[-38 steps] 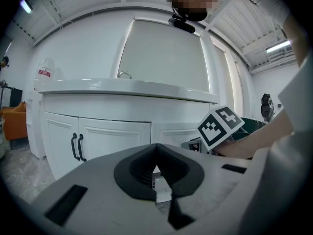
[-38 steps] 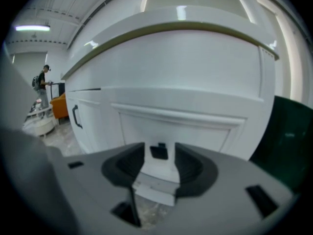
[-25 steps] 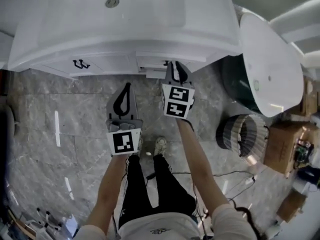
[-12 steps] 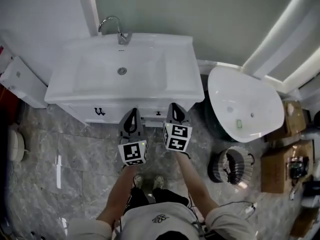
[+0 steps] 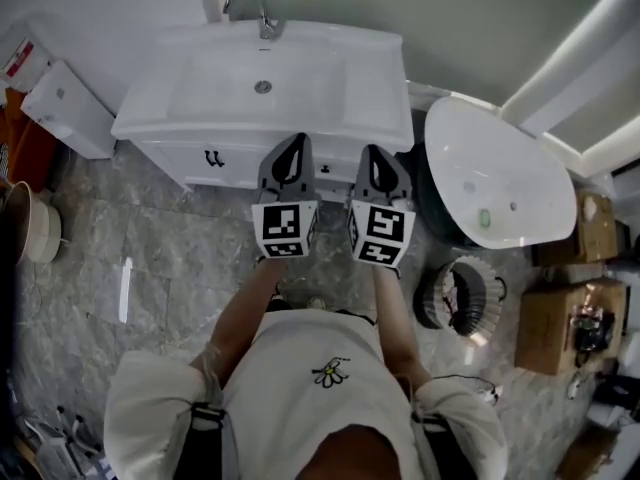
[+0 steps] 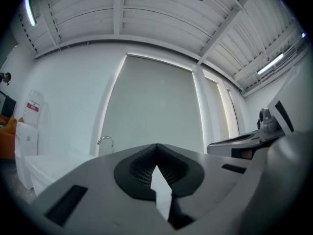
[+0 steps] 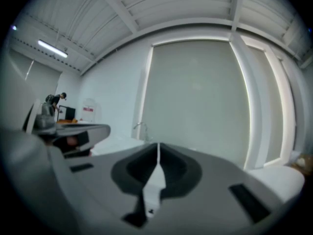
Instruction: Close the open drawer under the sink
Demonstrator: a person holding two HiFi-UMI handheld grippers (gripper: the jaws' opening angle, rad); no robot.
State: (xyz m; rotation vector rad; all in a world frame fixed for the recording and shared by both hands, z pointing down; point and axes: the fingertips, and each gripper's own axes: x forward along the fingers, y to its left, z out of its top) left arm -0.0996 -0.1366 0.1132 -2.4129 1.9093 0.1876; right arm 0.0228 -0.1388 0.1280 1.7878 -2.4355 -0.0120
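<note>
left claw (image 5: pixel 293 146) + right claw (image 5: pixel 377 158) both pinched tight, empty, side by side at vanity (image 5: pixel 190 156) front edge; drawer (image 5: pixel 331 167) looks pushed in, I think

Floor (image 5: pixel 120 228): grey marble tiles.
Wall (image 5: pixel 450 18): plain, pale grey-green.
Ceiling (image 7: pixel 146 9): white slatted panels, strip light (image 7: pixel 53 48).
Corner: cardboard boxes (image 5: pixel 560 323) near a basket (image 5: pixel 462 293).

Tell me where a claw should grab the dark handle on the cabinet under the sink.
Probably the dark handle, coming level from the front, since it sits on the upright face of the cabinet. Its shape is too small to tell.
</note>
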